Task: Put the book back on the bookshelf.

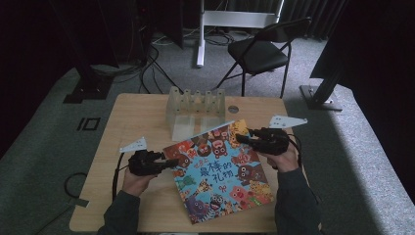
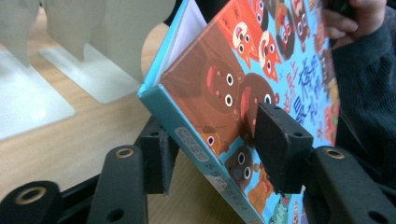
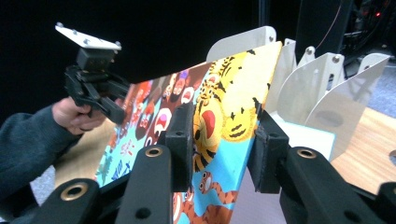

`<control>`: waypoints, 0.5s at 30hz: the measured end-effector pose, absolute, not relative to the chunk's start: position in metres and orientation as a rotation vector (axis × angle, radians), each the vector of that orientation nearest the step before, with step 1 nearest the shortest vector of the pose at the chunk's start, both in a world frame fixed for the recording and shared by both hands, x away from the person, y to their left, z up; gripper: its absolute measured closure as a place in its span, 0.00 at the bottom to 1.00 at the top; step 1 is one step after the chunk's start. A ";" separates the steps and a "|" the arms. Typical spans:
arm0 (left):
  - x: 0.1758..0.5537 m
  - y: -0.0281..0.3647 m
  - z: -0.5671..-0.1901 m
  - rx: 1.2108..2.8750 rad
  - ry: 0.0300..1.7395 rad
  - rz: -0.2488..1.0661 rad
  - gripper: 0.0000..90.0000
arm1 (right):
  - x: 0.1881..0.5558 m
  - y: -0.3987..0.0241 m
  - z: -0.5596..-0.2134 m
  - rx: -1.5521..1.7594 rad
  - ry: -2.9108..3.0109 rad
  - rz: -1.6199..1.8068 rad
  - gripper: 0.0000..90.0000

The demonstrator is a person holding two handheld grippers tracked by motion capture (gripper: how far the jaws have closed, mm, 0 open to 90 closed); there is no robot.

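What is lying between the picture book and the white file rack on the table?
Nothing. In the high view, only bare wood of the table separates the picture book from the white file rack behind it.

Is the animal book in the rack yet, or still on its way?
Still on its way. Done: the picture book is picked up at two corners, its far edge tilted toward the white divider rack. In hand: the left gripper straddles the spine corner and the right gripper the tiger corner. Left: probably standing it in a slot; the rack holds no book.
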State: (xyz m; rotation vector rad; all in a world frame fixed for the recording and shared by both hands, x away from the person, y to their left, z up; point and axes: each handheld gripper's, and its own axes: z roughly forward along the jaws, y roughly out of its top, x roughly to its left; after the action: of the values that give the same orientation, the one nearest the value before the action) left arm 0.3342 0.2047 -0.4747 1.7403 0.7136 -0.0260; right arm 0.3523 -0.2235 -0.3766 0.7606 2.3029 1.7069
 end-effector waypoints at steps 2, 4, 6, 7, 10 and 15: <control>0.333 0.206 -0.469 1.734 0.704 -0.012 0.58 | 0.352 -0.224 -0.377 0.754 2.297 1.704 0.72; 0.333 0.208 -0.465 1.730 0.695 -0.001 0.62 | 0.353 -0.225 -0.378 0.771 2.285 1.688 0.70; 0.332 0.208 -0.460 1.736 0.684 0.018 0.64 | 0.355 -0.227 -0.382 0.793 2.277 1.676 0.68; 0.332 0.208 -0.458 1.739 0.680 0.024 0.64 | 0.355 -0.227 -0.382 0.793 2.277 1.676 0.68; 0.331 0.209 -0.449 1.738 0.666 0.051 0.68 | 0.355 -0.227 -0.384 0.809 2.266 1.642 0.65; 0.327 0.211 -0.430 1.732 0.627 0.107 0.73 | 0.354 -0.226 -0.385 0.808 2.251 1.604 0.64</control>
State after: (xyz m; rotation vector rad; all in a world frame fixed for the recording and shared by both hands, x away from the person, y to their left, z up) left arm 0.3273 0.2114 -0.4303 1.7321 0.6271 0.1066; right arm 0.3542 -0.2260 -0.3850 0.8080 2.2511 1.6040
